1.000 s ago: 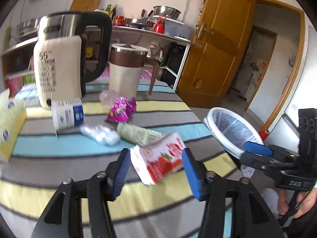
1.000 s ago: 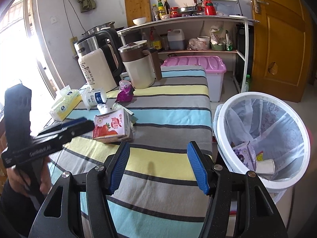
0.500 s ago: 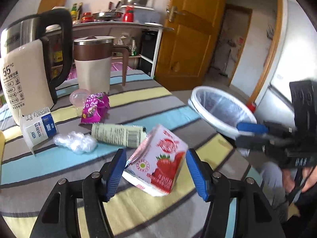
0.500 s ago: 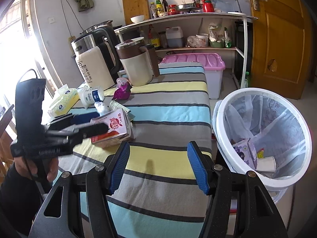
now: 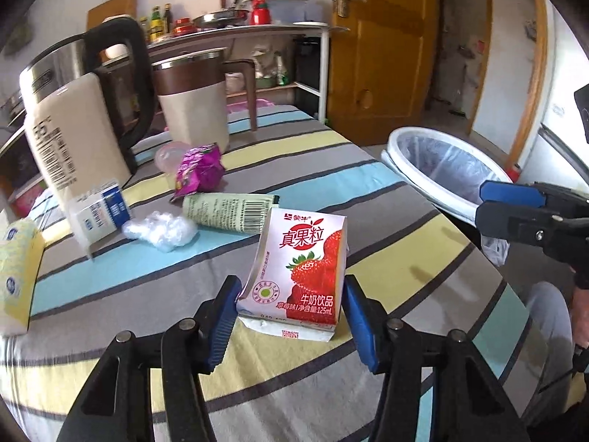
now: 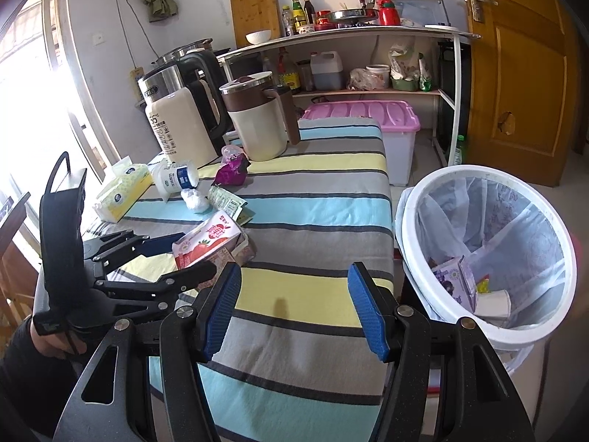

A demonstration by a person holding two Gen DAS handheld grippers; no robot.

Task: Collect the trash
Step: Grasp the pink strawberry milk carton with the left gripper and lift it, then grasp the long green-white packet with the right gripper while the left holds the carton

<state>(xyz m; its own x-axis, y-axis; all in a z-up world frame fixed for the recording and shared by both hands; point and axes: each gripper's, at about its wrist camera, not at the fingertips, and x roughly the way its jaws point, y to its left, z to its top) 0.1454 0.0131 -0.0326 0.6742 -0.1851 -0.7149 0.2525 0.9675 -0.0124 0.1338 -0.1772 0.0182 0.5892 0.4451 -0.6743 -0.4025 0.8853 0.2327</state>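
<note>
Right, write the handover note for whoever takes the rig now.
Left gripper: jaws closing around the strawberry carton, which sits between the pads on the table; grip not yet sure.
Right gripper: open, empty, over the table edge beside the bin.
Done: a purple carton and a cup lie in the bin.
Left: bin the strawberry carton, then the green tube, plastic wad, purple wrapper and yogurt cup.

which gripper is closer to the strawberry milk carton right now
Left. The left gripper straddles the strawberry milk carton, jaws closing around it. The right gripper hangs open over bare striped cloth, between carton and trash bin.
</note>
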